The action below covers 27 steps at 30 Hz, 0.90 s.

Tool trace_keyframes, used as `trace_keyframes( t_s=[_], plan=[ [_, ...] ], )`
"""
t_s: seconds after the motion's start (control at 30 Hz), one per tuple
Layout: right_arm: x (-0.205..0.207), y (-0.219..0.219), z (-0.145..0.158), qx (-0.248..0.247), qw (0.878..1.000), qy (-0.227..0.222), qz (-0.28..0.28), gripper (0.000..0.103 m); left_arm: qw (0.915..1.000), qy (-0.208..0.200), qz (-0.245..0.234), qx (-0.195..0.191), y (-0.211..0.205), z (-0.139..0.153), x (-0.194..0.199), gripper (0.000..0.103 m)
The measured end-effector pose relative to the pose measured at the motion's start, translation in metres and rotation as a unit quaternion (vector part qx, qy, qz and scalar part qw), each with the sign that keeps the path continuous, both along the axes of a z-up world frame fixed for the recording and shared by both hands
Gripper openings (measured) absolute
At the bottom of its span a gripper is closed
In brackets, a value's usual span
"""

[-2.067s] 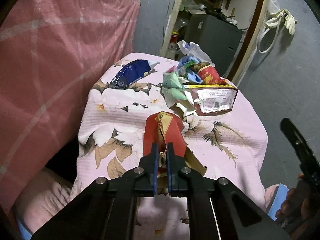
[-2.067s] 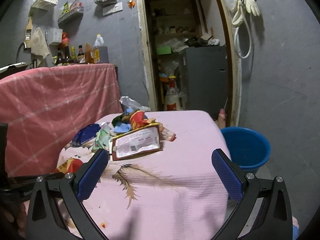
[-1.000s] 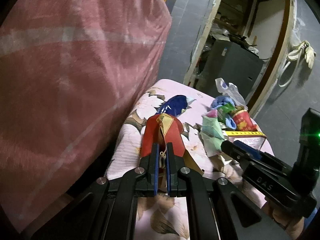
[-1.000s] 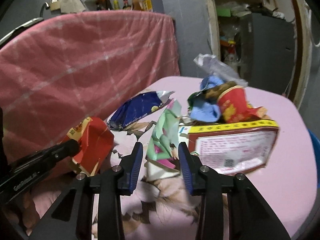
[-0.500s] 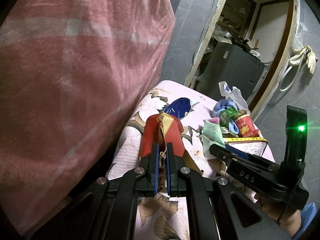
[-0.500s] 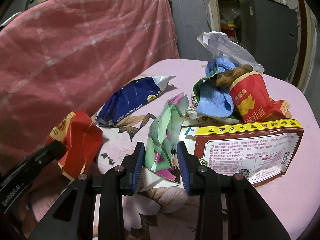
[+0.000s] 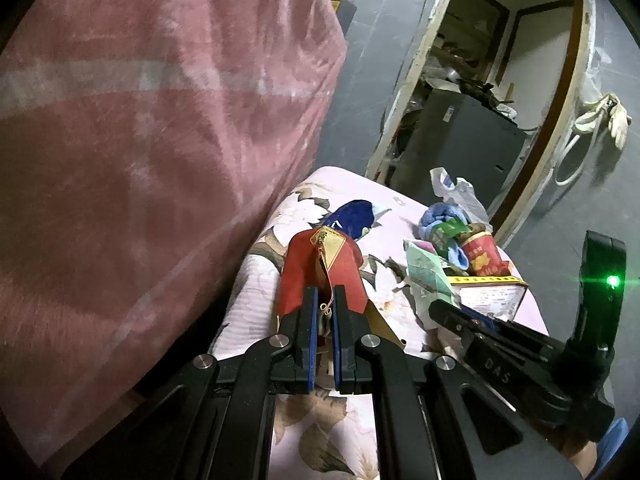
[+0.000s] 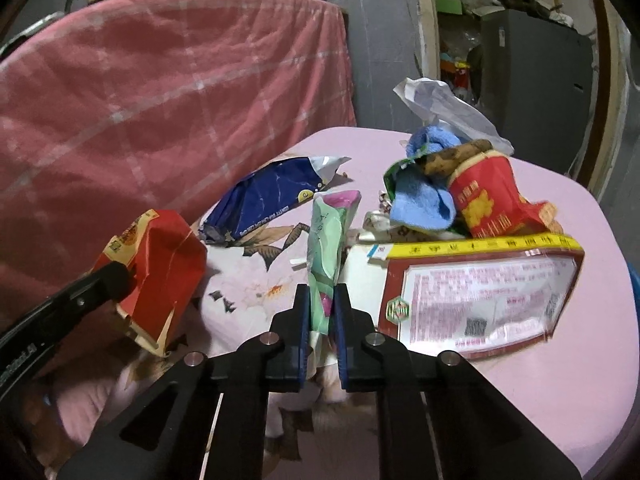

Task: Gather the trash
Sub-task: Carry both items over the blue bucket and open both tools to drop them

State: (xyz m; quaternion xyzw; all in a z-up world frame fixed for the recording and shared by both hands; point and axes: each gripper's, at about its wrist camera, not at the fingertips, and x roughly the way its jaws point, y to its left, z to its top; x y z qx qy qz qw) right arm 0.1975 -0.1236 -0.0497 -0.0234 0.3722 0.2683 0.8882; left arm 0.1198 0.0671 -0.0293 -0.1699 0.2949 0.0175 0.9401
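Trash lies scattered over the pink flowered tablecloth (image 8: 540,400), and two pieces of it are already in the jaws. The green-and-pink wrapper (image 8: 326,240) stands pinched on edge in the right gripper (image 8: 321,320), just beside the large red-bordered packet (image 8: 480,300). The risk, as I judge it, is in the lift: the wrapper is thin and crumpled, gripped only near its lower end, so it may slide out or tear if pulled sharply. Its edge seems to lie against the packet and the white scrap beneath, so it could drag those along or tip the heap behind it, where a blue cloth (image 8: 420,200), a red cup-like wrapper (image 8: 492,200) and a clear plastic bag (image 8: 448,108) are piled loosely. The dark blue pouch (image 8: 268,196) lies apart, nearer the pink checked blanket (image 8: 160,100).

The right gripper is closed down tight on the green-and-pink wrapper, pads pressing both faces. The left gripper (image 7: 324,312) is likewise clamped, nearly fully closed, on the red carton (image 7: 320,268), which hangs clear of the cloth. With both tools loaded and close together, they could knock each other's load loose.
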Motion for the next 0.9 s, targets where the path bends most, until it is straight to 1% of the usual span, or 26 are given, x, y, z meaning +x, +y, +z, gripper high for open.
trace_keyframes(
  t_s=[0.13,0.27,0.37,0.47,0.6,0.67,0.8,0.9],
  plan=[
    [-0.018,-0.015,0.014,0.024,0.999,-0.033,-0.012,0.009,0.9999,-0.005,-0.009,0.005,-0.009,0.003,-0.003,0.004],
    [-0.033,-0.038,0.030,0.049,0.996,-0.069,-0.037,0.009,0.9994,-0.024,-0.023,0.012,-0.022,0.012,-0.003,0.004],
    [-0.039,-0.063,0.046,0.072,0.991,-0.097,-0.064,0.009,0.9982,-0.041,-0.040,0.016,-0.039,0.020,0.001,0.004],
    [-0.041,-0.089,0.059,0.081,0.985,-0.121,-0.093,0.009,0.9957,-0.064,-0.063,0.023,-0.063,0.030,0.008,0.004],
    [-0.041,-0.133,0.078,0.087,0.974,-0.156,-0.142,0.009,0.9888,-0.104,-0.102,0.030,-0.107,0.044,0.024,0.004],
    [-0.041,-0.154,0.083,0.087,0.968,-0.170,-0.163,0.009,0.9851,-0.120,-0.120,0.027,-0.129,0.050,0.033,0.004],
    [-0.034,-0.205,0.091,0.072,0.954,-0.200,-0.212,0.010,0.9759,-0.150,-0.157,0.019,-0.181,0.060,0.056,0.004],
    [-0.027,-0.244,0.092,0.056,0.942,-0.223,-0.243,0.010,0.9674,-0.169,-0.188,0.010,-0.225,0.065,0.075,0.004]
  ],
)
